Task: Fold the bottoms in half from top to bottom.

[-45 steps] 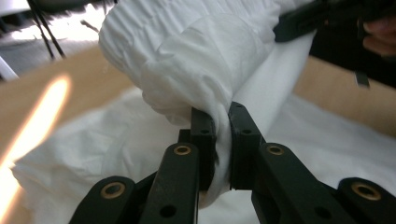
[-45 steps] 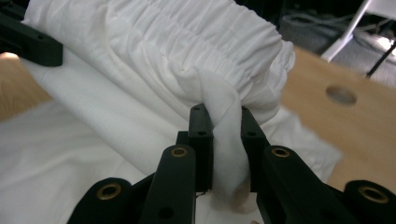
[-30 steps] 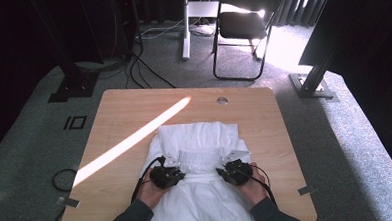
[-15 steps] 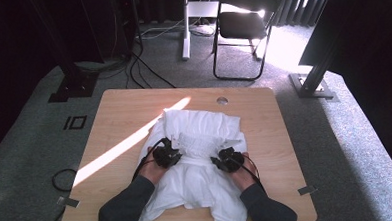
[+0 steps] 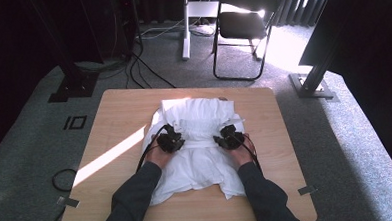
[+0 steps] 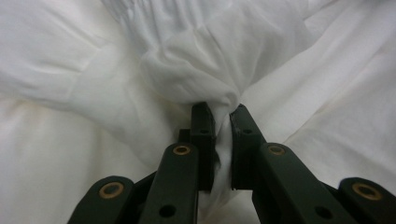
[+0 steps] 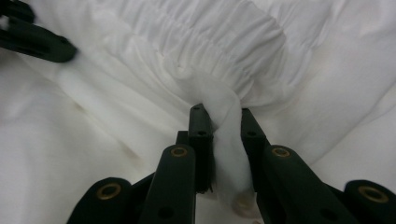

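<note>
You had a soft white cotton garment with a gathered, elasticated band (image 5: 200,140) lying crumpled across the middle of the light wooden desk (image 5: 119,119), its near hem close to the desk's near edge. Your left gripper (image 6: 222,120) had its fingers (image 6: 201,135) closed on a pinched fold of the cloth, and your right gripper (image 7: 219,122) was likewise clamped on a bunch just below the ruched band. The fabric looked light, limp and thin, so it would likely sag and slide between holds. The thicker gathered band seemed the surest place to grip, since a single layer could slip free.
</note>
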`<state>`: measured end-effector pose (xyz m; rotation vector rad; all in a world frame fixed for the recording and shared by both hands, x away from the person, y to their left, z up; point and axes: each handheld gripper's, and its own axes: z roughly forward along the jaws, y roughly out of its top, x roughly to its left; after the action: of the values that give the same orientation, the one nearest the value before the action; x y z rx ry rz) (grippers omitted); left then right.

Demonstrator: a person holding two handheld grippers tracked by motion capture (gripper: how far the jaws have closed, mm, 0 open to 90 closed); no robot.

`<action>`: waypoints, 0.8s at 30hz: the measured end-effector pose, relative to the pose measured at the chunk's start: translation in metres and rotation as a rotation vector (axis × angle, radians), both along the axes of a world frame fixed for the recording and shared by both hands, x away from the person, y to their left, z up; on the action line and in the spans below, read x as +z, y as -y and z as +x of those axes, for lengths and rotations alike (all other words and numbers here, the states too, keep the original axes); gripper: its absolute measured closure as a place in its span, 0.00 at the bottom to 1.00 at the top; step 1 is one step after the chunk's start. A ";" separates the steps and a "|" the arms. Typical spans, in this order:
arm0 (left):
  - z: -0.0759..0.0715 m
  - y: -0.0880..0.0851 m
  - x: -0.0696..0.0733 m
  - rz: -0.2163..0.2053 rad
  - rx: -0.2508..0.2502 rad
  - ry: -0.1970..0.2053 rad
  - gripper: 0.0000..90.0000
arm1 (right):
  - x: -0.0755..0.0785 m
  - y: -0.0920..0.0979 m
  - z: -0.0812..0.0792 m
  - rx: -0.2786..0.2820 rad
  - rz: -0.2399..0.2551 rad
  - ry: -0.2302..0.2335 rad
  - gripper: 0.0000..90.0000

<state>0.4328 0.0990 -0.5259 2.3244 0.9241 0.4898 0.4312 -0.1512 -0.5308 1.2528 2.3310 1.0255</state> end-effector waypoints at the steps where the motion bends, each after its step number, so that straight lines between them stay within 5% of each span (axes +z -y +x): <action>1: 0.000 -0.002 0.005 -0.027 0.011 0.009 0.93 | 0.006 0.000 -0.001 0.001 0.013 0.013 0.89; 4: -0.005 -0.007 0.022 -0.081 0.015 0.048 0.93 | 0.032 0.003 -0.008 0.013 0.045 0.082 0.89; 6: -0.021 -0.017 0.057 -0.180 0.004 0.128 0.93 | 0.054 0.007 -0.017 0.024 0.071 0.138 0.89; 7: -0.021 -0.017 0.057 -0.180 0.004 0.128 0.93 | 0.054 0.007 -0.017 0.024 0.071 0.138 0.89; 8: -0.033 -0.021 0.076 -0.229 -0.010 0.173 0.93 | 0.073 0.012 -0.026 0.037 0.096 0.188 0.89; 10: -0.042 -0.023 0.089 -0.252 -0.023 0.210 0.93 | 0.080 0.014 -0.030 0.041 0.107 0.207 0.89; 11: -0.050 -0.025 0.097 -0.263 -0.033 0.234 0.93 | 0.098 0.018 -0.043 0.063 0.122 0.264 0.89; 14: -0.068 -0.025 0.108 -0.277 -0.071 0.267 0.93 | 0.112 0.022 -0.062 0.089 0.109 0.312 0.89; 16: -0.079 -0.025 0.104 -0.274 -0.090 0.259 0.93 | 0.112 0.022 -0.066 0.097 0.103 0.316 0.89; 20: -0.096 -0.024 0.080 -0.270 -0.110 0.195 0.92 | 0.085 0.027 -0.092 0.140 0.074 0.264 0.89; 22: -0.105 -0.022 0.046 -0.228 -0.132 0.115 0.90 | 0.063 0.027 -0.102 0.157 0.050 0.220 0.89; 24: -0.105 -0.022 0.039 -0.221 -0.136 0.089 0.85 | 0.053 0.027 -0.105 0.167 0.041 0.196 0.88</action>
<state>0.3273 0.1211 -0.4873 2.1304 0.7338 0.4090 0.3264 -0.1783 -0.4782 0.9366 2.3014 1.1969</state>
